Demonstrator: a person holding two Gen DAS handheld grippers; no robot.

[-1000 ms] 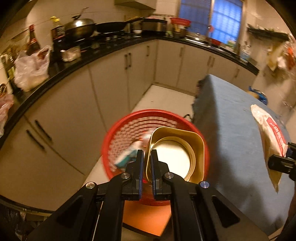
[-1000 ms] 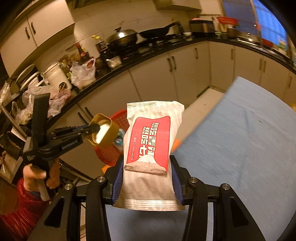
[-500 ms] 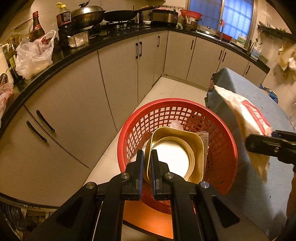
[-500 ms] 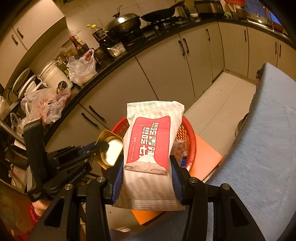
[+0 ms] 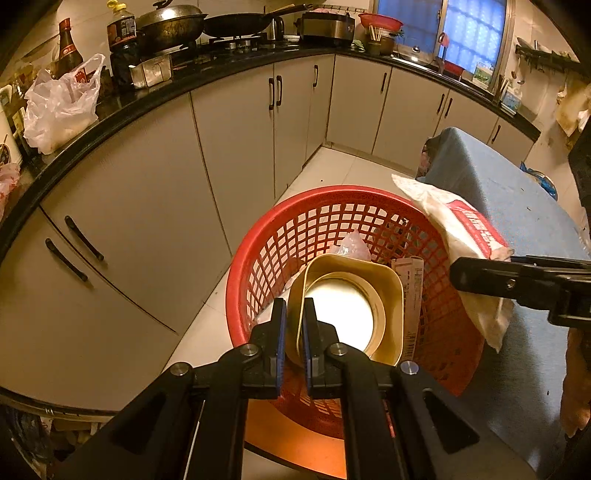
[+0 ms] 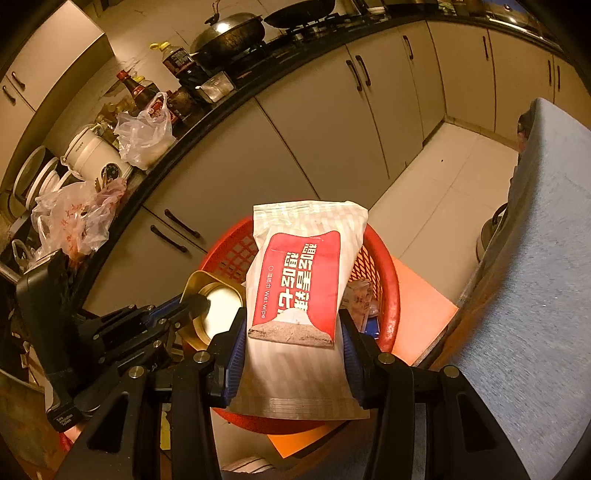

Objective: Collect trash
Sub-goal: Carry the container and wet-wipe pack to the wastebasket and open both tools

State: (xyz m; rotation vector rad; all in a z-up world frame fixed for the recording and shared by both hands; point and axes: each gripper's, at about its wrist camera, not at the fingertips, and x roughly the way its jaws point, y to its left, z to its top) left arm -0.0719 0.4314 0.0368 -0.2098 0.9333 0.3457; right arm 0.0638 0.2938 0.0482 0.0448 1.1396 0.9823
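My left gripper (image 5: 293, 332) is shut on the rim of a gold square cup (image 5: 351, 310) and holds it over the red mesh basket (image 5: 280, 251). The cup (image 6: 210, 295) also shows in the right wrist view, at the basket's (image 6: 384, 280) left rim. My right gripper (image 6: 291, 343) is shut on a white and red wet-wipe pack (image 6: 299, 280) and holds it above the basket. The pack (image 5: 461, 236) shows in the left wrist view over the basket's right rim. Wrappers (image 5: 412, 280) lie inside the basket.
The basket stands on an orange stool (image 6: 424, 314) between the cabinets (image 5: 229, 147) and a blue-covered table (image 5: 517, 206). The black counter (image 5: 110, 107) holds plastic bags (image 5: 59, 107), bottles and a wok (image 5: 170, 26).
Both grippers have moved in over the basket. The cup sits lower into the basket and the wet-wipe pack has come from the table side to above its rim.
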